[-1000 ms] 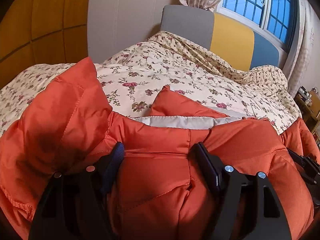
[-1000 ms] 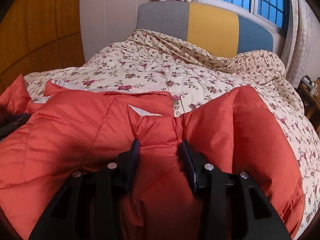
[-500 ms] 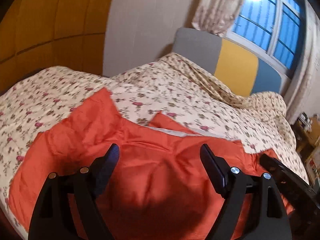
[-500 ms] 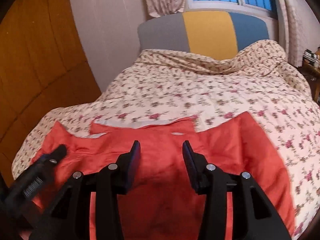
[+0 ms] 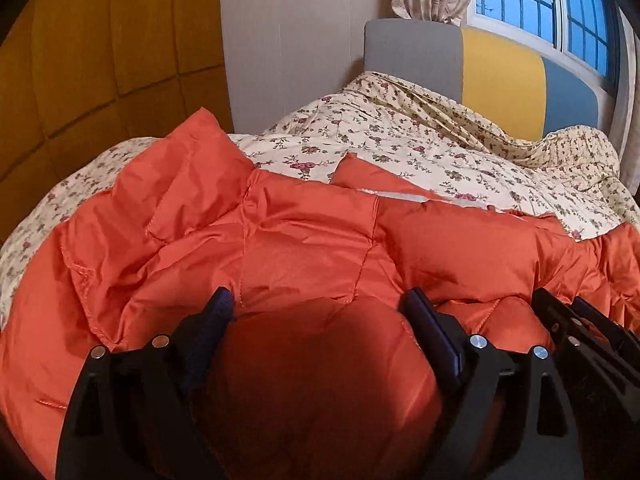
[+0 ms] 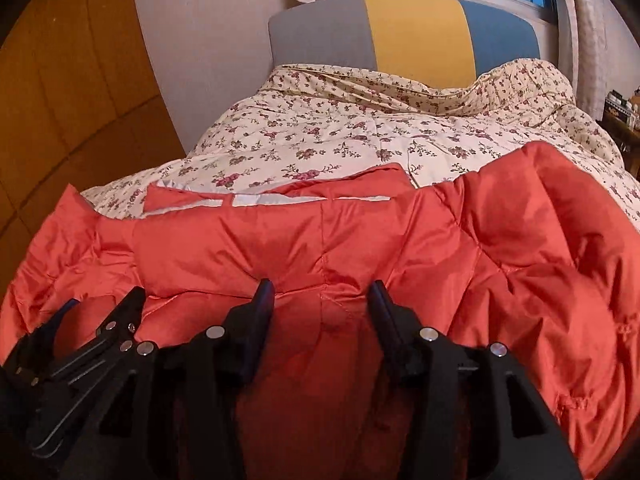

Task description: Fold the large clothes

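Two grippers side by side over the near hem of an orange padded jacket (image 5: 312,240). Left gripper (image 5: 318,312) spread wide and opening, padded fabric bulging up between the fingers, pads not pressing on it. Right gripper (image 6: 322,300) narrower, also opening, a ridge of the same fabric between its fingers; hard to tell whether the pads touch it.

Jacket spread flat on the flowered bedspread (image 6: 340,132), long axis running from the grippers toward the headboard (image 6: 404,32), collar with pale lining (image 6: 272,199) at the far end, sleeves out to either side.

Against half a second back: jacket looming larger and closer in both views, each gripper's neighbour now nearer at the frame edge, both openings wider.

Near hem hidden under the gripper bodies; far sleeve ends cut off by the frame.
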